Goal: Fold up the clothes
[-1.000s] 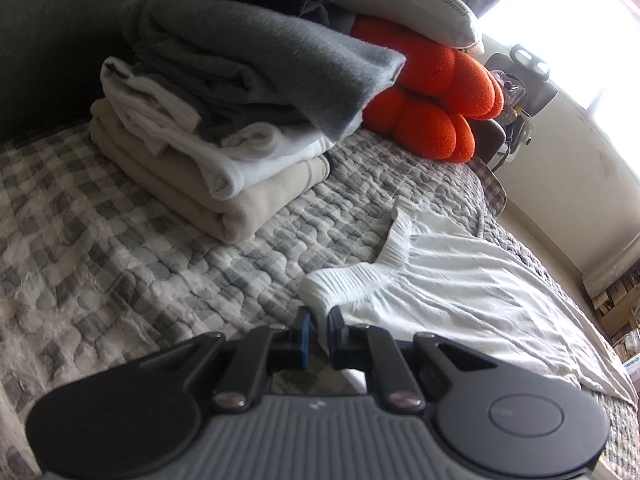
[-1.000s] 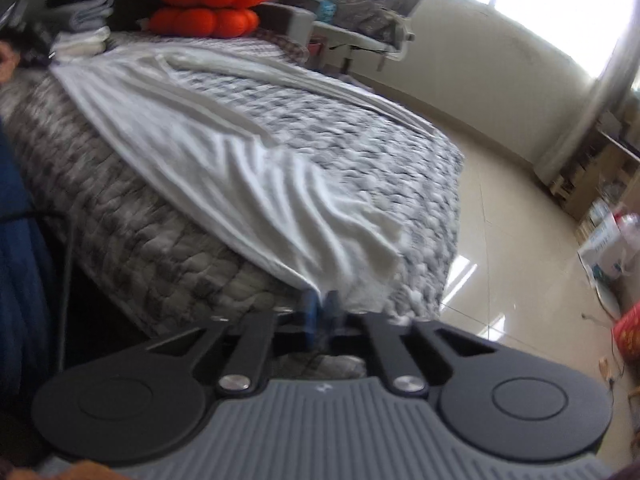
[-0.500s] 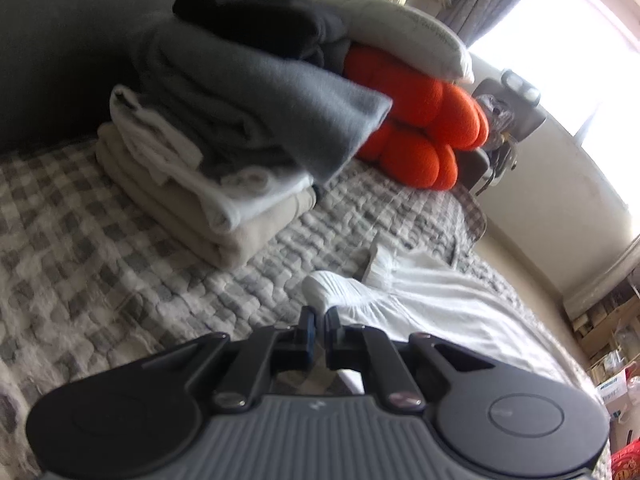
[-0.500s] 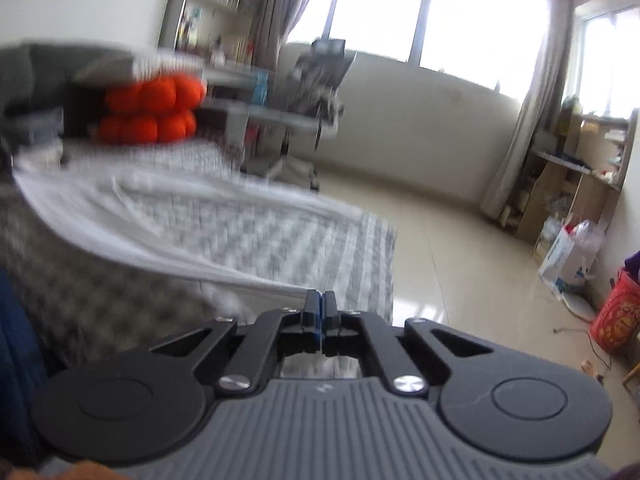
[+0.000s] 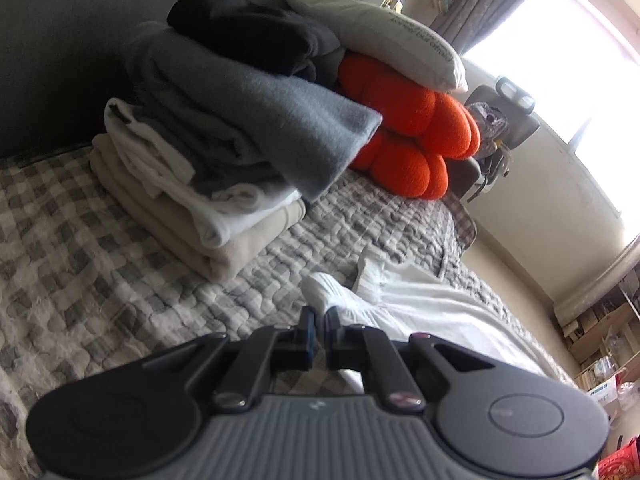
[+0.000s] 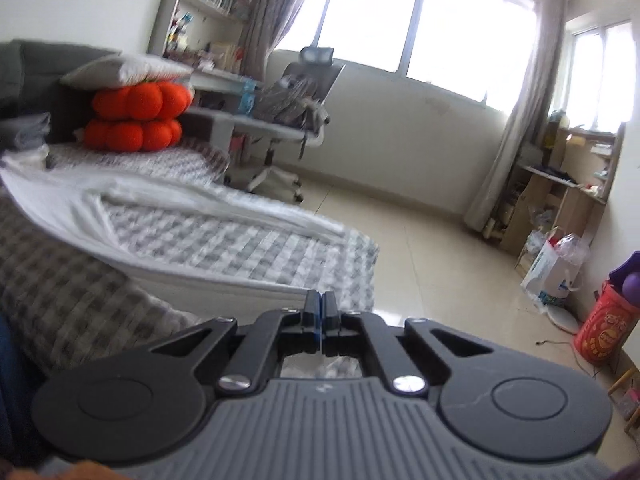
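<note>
A long white garment lies stretched along the checked bed quilt. My left gripper is shut on its ribbed waistband end, lifted a little off the quilt. My right gripper is shut on the garment's other end near the foot of the bed; the white cloth runs from the jaws back across the bed, raised and taut along its near edge.
A stack of folded clothes sits on the quilt at the head of the bed. Behind it are orange cushions and a grey pillow. A desk and office chair stand beside the bed. Bags stand on the tiled floor.
My right gripper has risen and tilted up, lifting its end of the garment off the bed's foot. My left gripper has lifted the waistband slightly and moved back.
</note>
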The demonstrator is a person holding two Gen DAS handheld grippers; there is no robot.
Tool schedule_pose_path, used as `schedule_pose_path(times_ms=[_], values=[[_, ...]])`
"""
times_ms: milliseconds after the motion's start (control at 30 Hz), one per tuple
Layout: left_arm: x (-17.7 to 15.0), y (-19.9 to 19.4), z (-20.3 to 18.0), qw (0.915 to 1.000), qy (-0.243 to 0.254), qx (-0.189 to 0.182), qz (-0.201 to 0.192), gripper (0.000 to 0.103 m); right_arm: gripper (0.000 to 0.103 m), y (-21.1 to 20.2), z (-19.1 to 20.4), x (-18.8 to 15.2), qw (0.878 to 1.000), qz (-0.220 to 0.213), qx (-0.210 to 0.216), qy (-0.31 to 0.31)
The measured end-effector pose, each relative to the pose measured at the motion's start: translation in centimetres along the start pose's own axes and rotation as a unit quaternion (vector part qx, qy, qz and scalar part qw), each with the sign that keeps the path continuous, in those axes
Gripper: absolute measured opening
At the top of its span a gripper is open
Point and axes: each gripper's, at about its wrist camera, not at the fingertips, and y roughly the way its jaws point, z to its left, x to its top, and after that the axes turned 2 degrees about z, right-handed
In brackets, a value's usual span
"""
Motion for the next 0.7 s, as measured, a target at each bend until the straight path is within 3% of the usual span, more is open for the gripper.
schedule_pose_path(times_ms=[200, 467, 700], values=[[0.5, 0.8, -1.5, 1.0000, 0.002, 0.000, 0.000, 0.005, 0.000, 1.5, -0.6, 0.8, 1.000, -0.016, -0.017, 0.011], [2.4, 2.5, -3.8, 0.9999, -0.009, 0.005, -0.010, 0.005, 0.000, 7.0, -2.0, 2.1, 0.998, -0.028, -0.002, 0.050], [4.5, 7.3, -6.7, 0.9981, -0.019, 0.058, -0.007, 0.005, 0.000, 15.5, -4.6, 4.2, 0.992, -0.001, -0.001, 0.124]])
